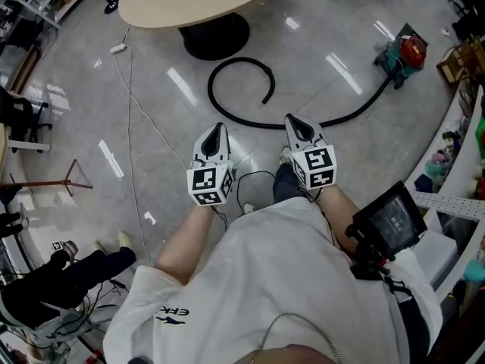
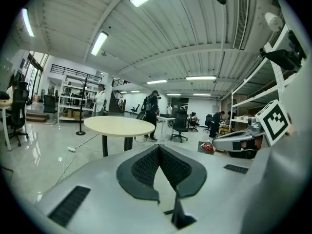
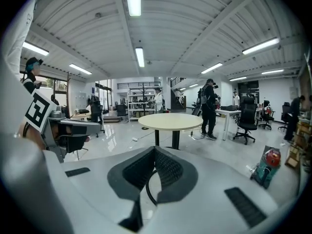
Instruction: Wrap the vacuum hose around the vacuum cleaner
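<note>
A teal and red vacuum cleaner (image 1: 400, 58) stands on the floor at the far right. It also shows as the vacuum cleaner (image 3: 267, 167) in the right gripper view. Its black hose (image 1: 241, 89) runs left across the floor and curls into an open loop ahead of me. My left gripper (image 1: 217, 131) and right gripper (image 1: 294, 121) are held side by side above the floor, short of the hose, both shut and holding nothing. The left gripper (image 2: 159, 147) points toward the table. Past the closed tips of the right gripper (image 3: 155, 149), a piece of the hose (image 3: 148, 186) shows.
A round table (image 1: 198, 2) on a black base stands beyond the hose loop. A white cable (image 1: 130, 112) trails down the floor at left. A seated person (image 1: 45, 279) is at lower left. Shelving (image 1: 455, 180) and a small screen (image 1: 390, 222) crowd the right side.
</note>
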The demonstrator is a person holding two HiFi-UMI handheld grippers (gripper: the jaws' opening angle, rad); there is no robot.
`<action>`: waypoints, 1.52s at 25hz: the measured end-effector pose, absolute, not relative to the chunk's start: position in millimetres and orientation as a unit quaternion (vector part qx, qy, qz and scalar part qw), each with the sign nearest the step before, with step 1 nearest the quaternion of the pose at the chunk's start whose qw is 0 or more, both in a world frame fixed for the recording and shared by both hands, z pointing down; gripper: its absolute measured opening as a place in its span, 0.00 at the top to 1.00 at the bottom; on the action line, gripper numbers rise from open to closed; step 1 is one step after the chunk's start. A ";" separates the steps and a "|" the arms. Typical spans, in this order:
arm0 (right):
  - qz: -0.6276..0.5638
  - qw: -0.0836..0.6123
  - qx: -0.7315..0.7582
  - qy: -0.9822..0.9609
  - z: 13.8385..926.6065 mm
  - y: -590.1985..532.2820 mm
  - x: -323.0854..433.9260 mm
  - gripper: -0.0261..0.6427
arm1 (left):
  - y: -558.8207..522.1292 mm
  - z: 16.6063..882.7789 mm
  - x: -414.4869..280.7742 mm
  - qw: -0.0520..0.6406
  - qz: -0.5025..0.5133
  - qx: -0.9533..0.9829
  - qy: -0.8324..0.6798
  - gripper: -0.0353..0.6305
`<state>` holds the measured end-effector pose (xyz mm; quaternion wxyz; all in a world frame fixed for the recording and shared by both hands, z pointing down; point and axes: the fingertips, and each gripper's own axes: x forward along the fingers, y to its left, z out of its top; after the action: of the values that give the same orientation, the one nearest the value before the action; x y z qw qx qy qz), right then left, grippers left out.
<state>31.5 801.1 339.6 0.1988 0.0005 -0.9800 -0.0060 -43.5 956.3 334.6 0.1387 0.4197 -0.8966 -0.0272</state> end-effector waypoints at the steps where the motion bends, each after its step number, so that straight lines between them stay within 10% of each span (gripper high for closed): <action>1: -0.003 0.203 0.000 -0.979 344.5 788.1 25.2 0.95 | 946.5 338.3 -50.2 0.143 -0.024 0.417 -0.897 0.94; 21: 0.050 0.320 -0.027 -0.946 462.1 587.1 -108.1 0.95 | 820.8 423.3 -186.1 0.247 0.021 0.320 -0.915 0.94; 38: 0.067 0.424 -0.022 -0.903 735.9 559.4 -241.3 0.95 | 849.1 709.8 -315.5 0.351 0.046 0.269 -0.896 0.94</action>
<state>-241.3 559.4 735.9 0.4243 -0.0222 -0.9028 0.0667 -315.5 849.1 709.8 0.3511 0.2689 -0.8957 0.0459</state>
